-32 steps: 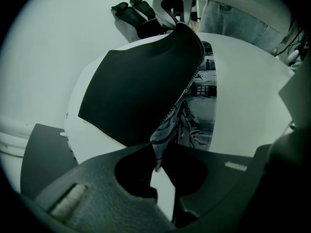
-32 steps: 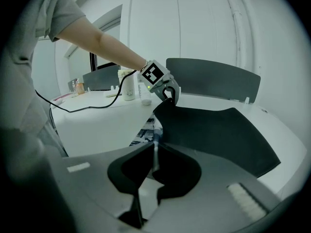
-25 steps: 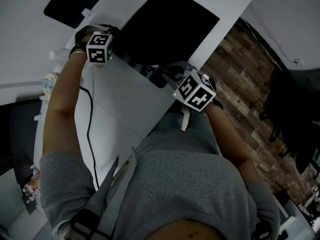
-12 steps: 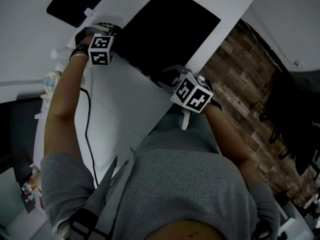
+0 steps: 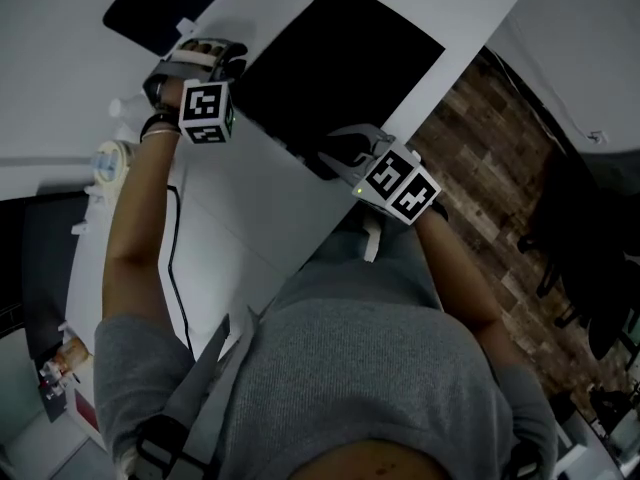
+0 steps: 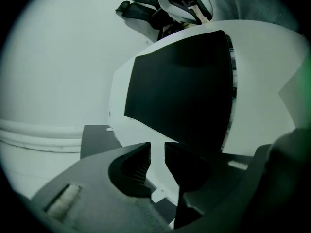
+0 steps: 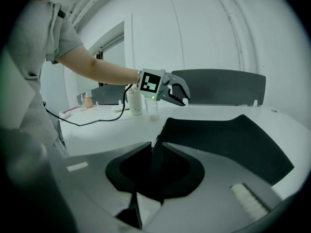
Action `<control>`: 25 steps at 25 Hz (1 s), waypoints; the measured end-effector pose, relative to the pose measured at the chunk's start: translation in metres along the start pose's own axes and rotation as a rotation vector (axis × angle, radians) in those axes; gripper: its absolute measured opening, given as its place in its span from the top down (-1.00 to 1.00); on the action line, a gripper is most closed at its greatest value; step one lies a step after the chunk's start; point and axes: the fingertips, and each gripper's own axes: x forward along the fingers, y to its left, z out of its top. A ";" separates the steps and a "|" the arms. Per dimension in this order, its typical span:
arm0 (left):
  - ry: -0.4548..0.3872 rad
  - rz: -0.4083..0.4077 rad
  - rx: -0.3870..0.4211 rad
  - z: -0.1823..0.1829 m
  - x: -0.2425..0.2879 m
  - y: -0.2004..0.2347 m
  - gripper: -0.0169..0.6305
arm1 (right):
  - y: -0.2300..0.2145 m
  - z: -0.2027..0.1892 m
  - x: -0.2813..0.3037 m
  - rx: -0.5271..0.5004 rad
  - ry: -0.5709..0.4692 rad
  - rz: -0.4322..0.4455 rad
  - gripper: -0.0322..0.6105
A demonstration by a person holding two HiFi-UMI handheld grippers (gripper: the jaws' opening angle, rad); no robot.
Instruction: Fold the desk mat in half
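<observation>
My right claw [image 7: 154,148] is clamped on the near corner of the desk mat [image 5: 345,68], which lies flat on the surface [image 5: 250,218], while my left claw [image 6: 156,152] is slightly apart and empty by the far corner, so a one-sided lift could skew the fold.

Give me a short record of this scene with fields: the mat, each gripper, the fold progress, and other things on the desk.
mat: black desk mat, spread on the white desk
left: left gripper, jaws a little apart, nothing between them, beside the mat's edge
right: right gripper, jaws shut on the mat's near corner, which is raised
fold: not yet made
other: white bottle and black cable beyond the mat
</observation>
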 end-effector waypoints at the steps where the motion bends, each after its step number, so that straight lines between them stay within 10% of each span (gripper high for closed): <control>1: -0.004 0.041 -0.019 0.005 -0.004 0.007 0.68 | -0.004 0.003 -0.002 0.002 -0.016 -0.019 0.70; 12: -0.214 0.458 -0.492 0.067 -0.049 0.074 0.93 | -0.065 0.041 -0.059 0.051 -0.240 -0.266 0.90; 25: -0.500 0.644 -1.023 0.113 -0.099 0.115 0.94 | -0.107 0.092 -0.153 0.070 -0.489 -0.534 0.90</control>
